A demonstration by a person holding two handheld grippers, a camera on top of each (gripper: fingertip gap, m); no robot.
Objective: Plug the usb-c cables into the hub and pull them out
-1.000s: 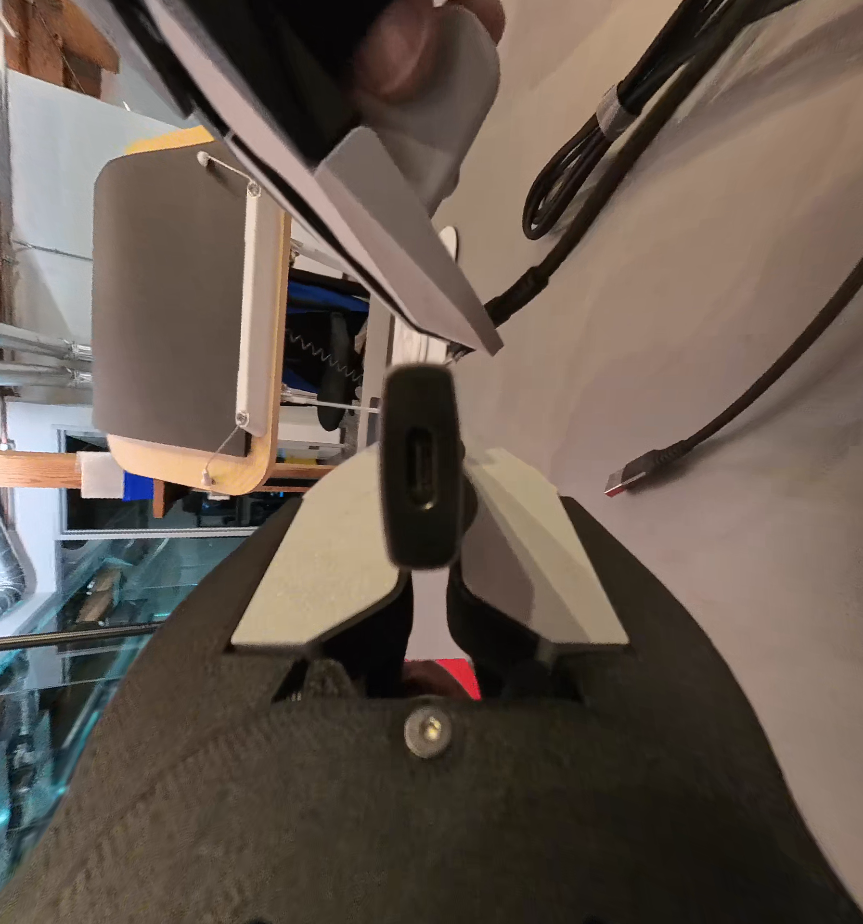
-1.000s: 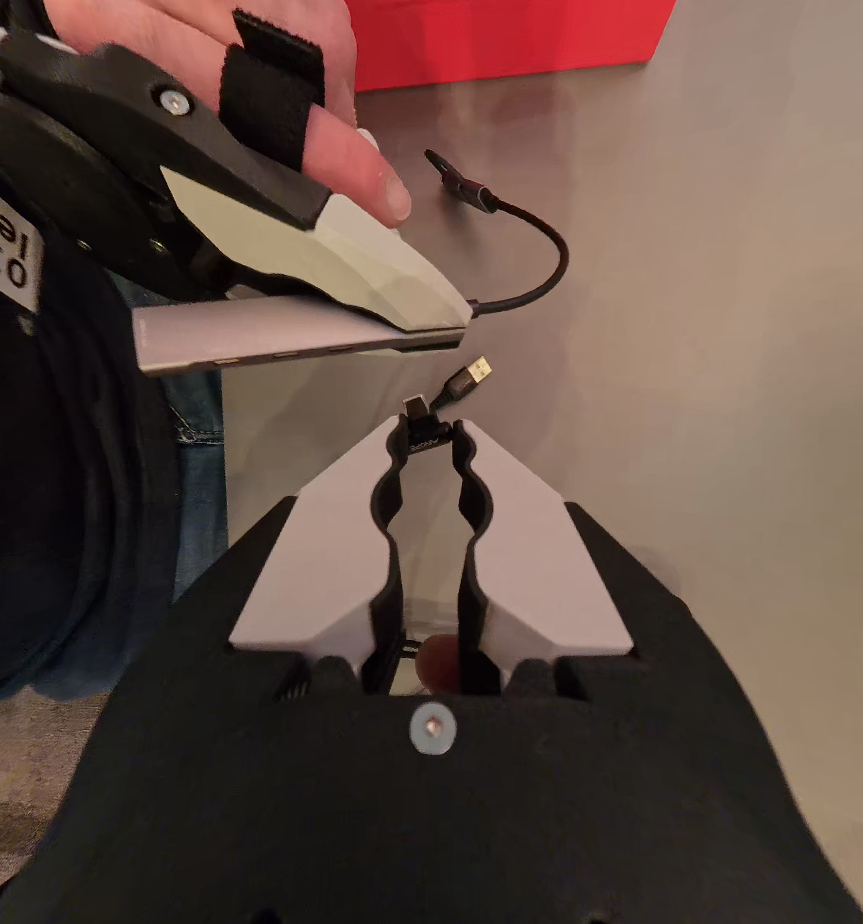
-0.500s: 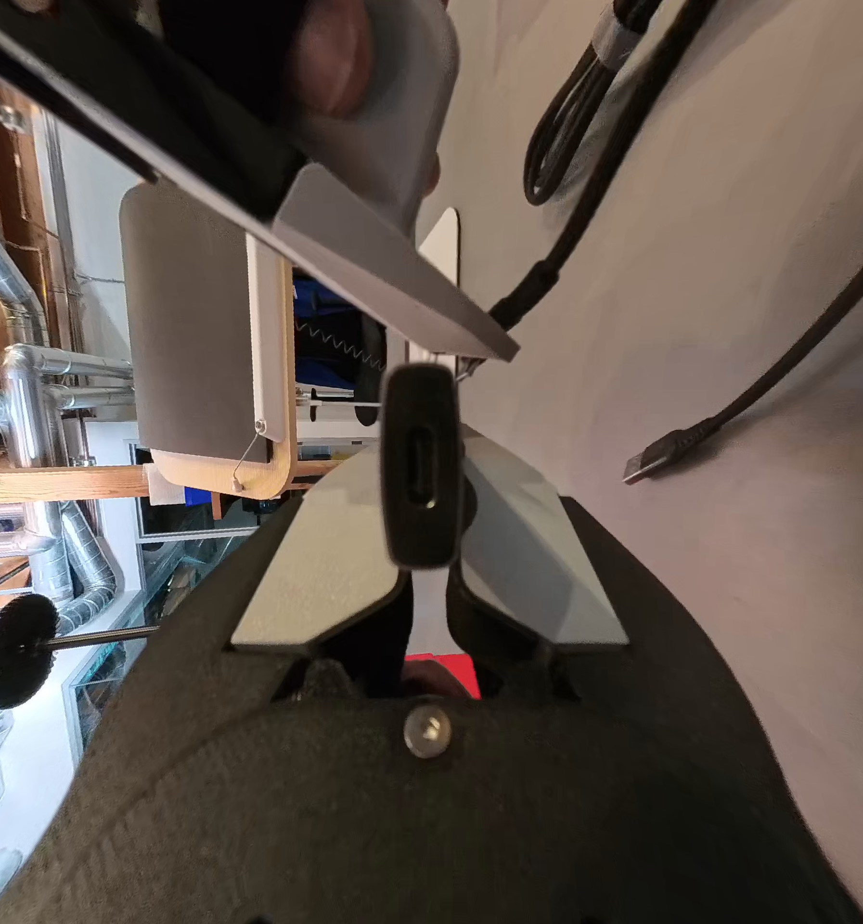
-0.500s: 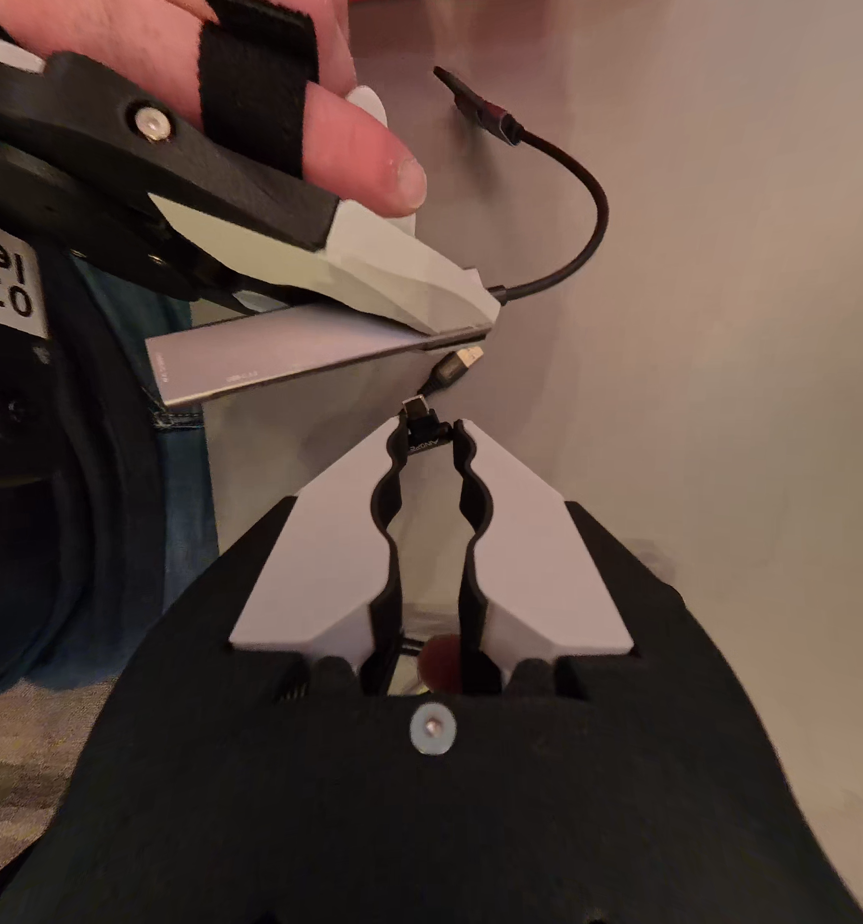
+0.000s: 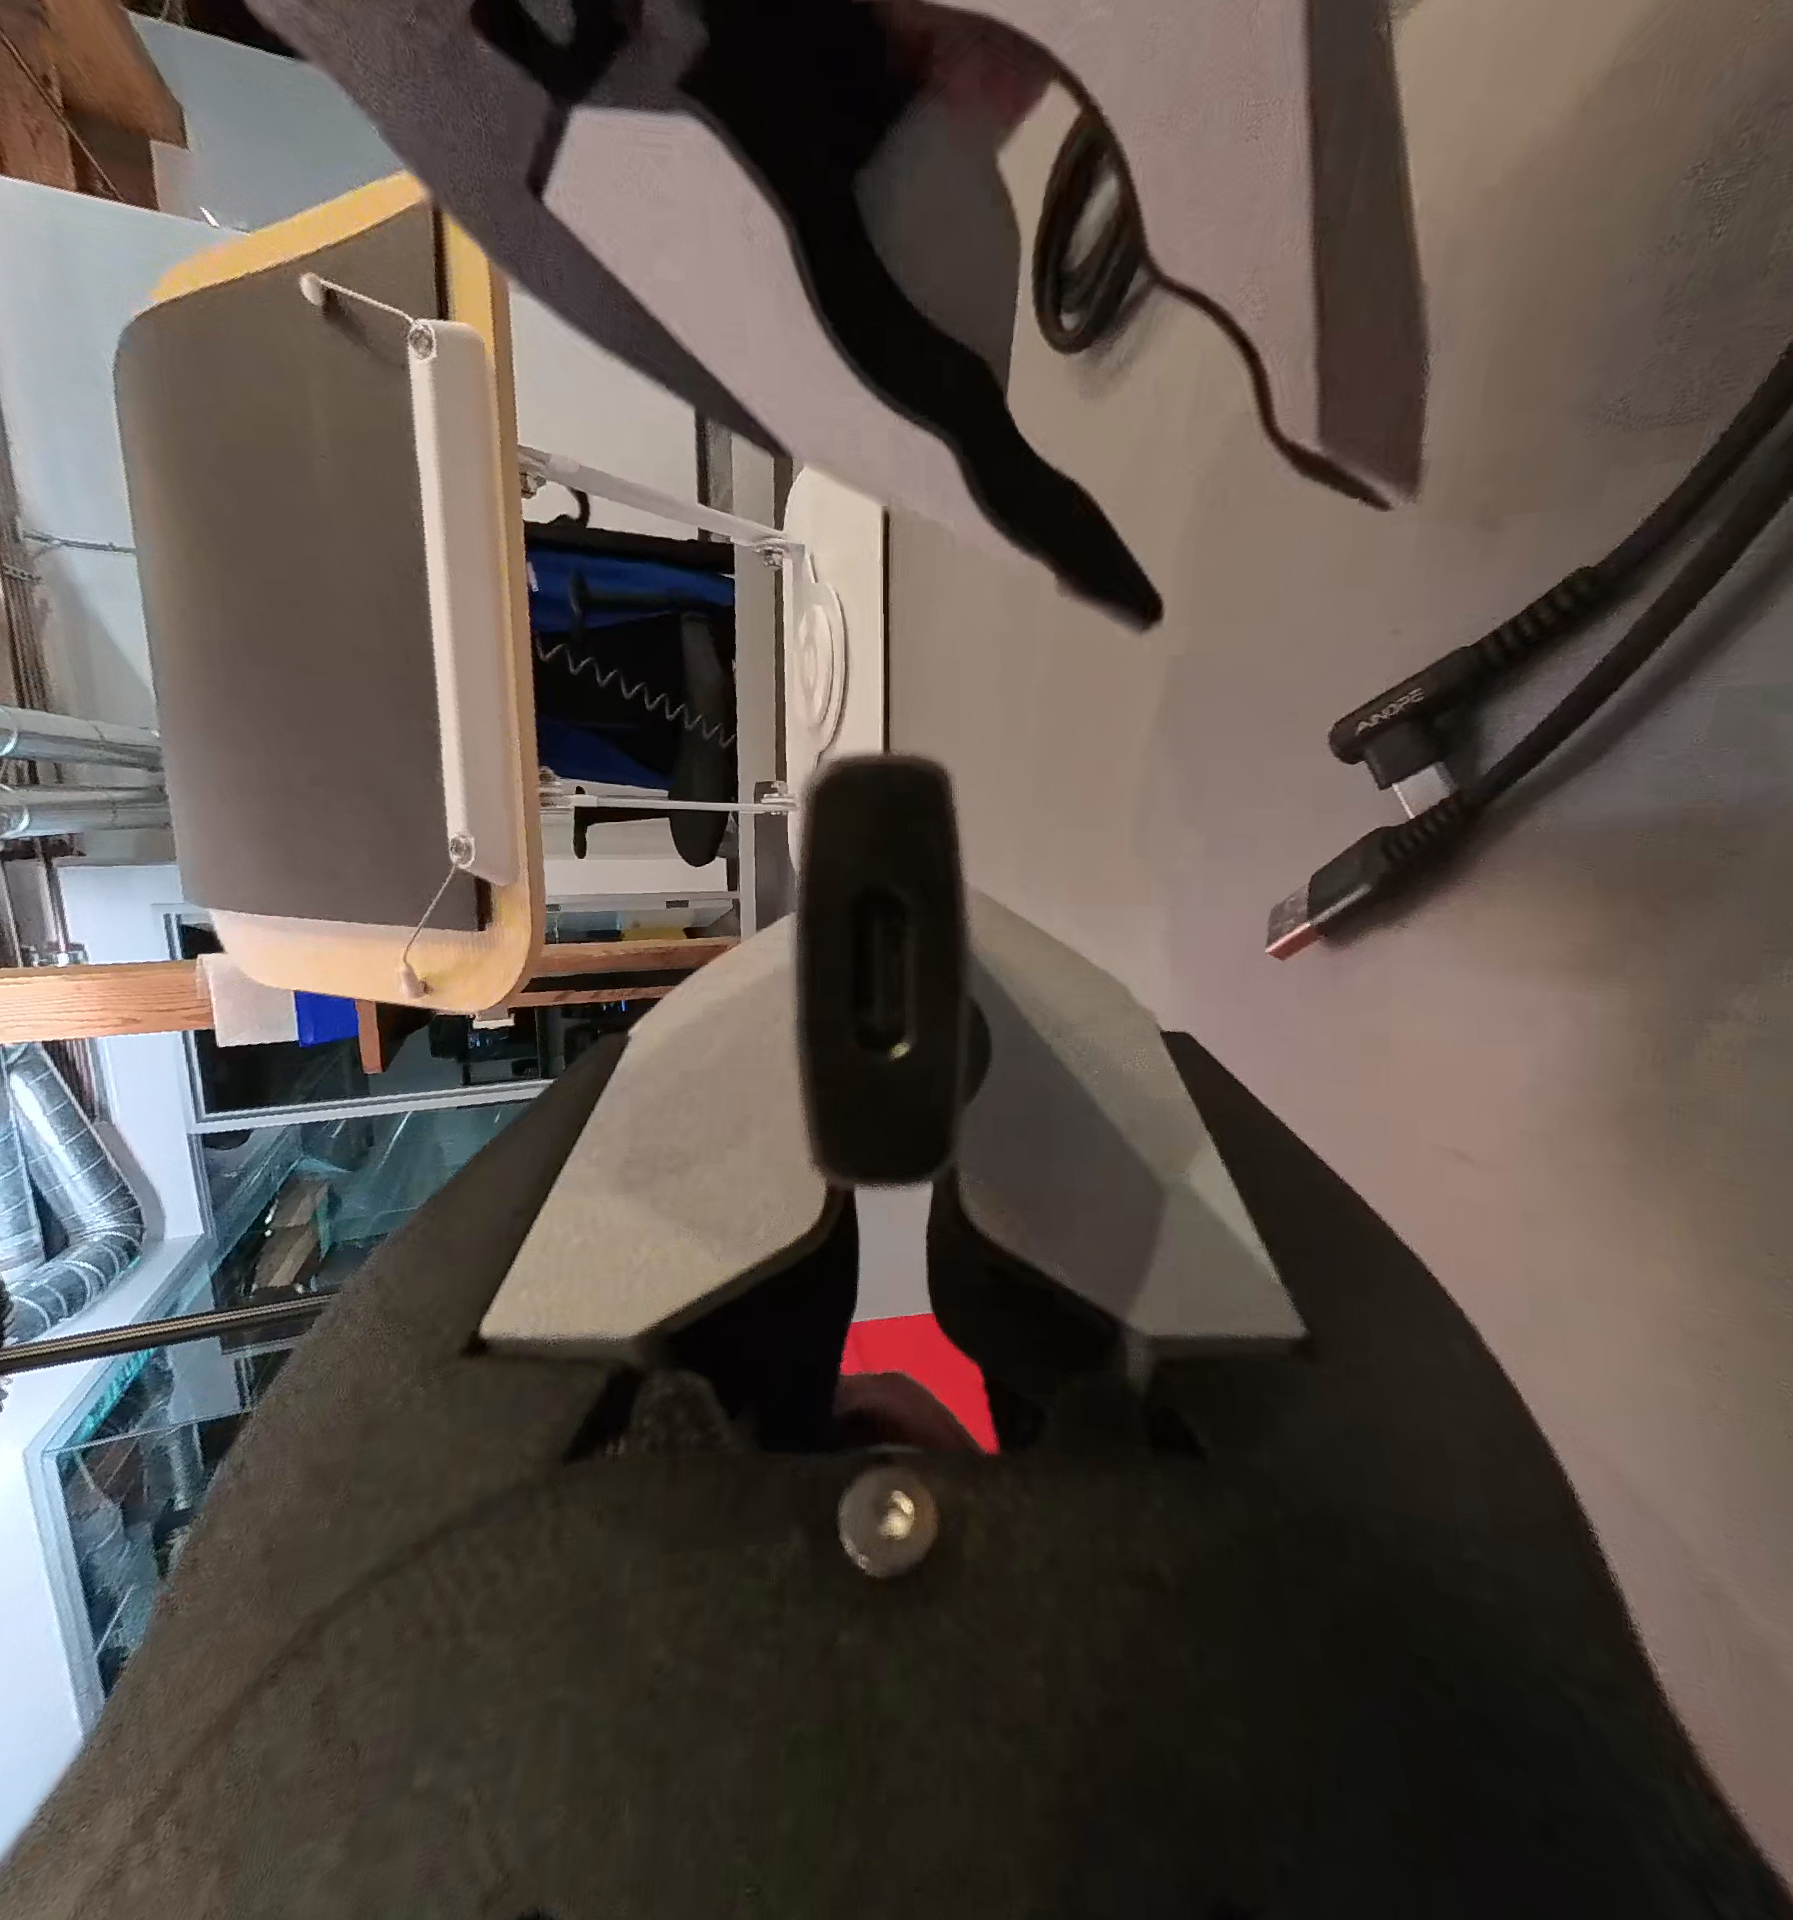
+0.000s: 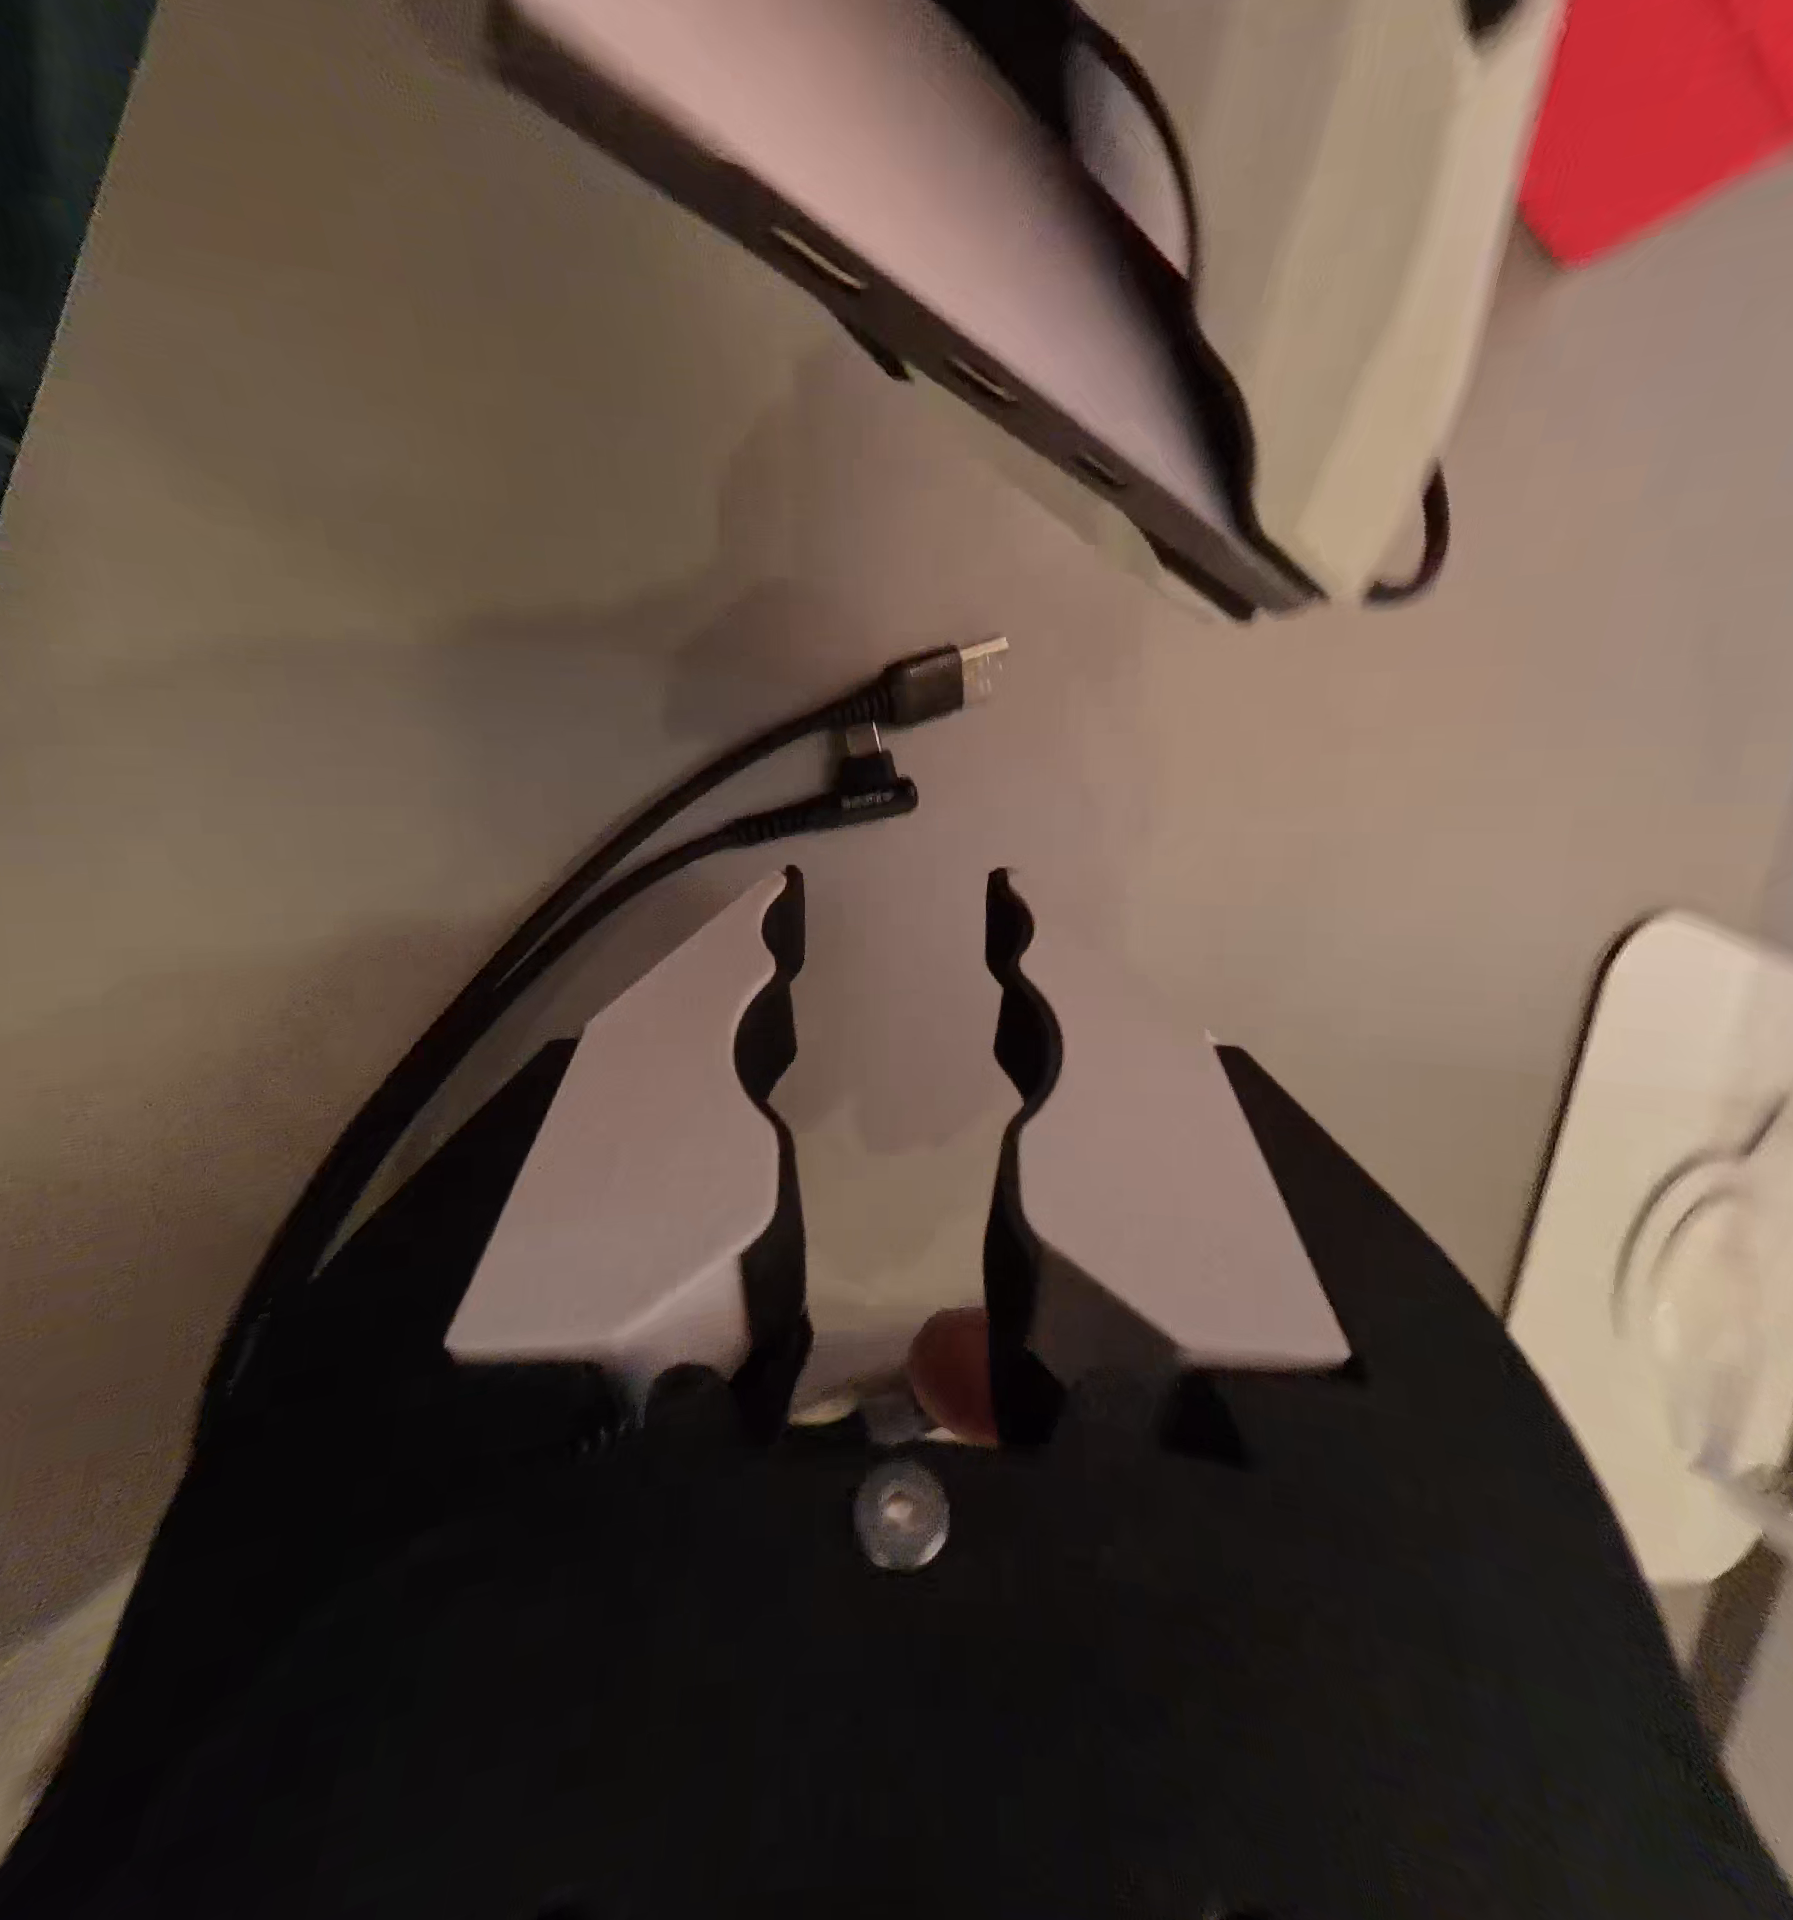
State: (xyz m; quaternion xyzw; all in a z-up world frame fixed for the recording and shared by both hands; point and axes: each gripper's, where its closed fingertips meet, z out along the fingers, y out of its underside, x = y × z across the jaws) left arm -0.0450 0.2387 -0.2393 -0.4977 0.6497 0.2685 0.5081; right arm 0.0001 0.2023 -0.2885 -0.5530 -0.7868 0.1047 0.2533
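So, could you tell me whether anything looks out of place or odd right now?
Nothing stands out: the slim grey hub sits in the left gripper, and the black right-angle USB-C plug lies unplugged on the grey table.

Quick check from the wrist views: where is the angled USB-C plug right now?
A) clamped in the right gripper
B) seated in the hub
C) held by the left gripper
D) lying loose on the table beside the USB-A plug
D: the angled USB-C plug lies on the table beside the USB-A plug, and the right gripper stands open and empty.
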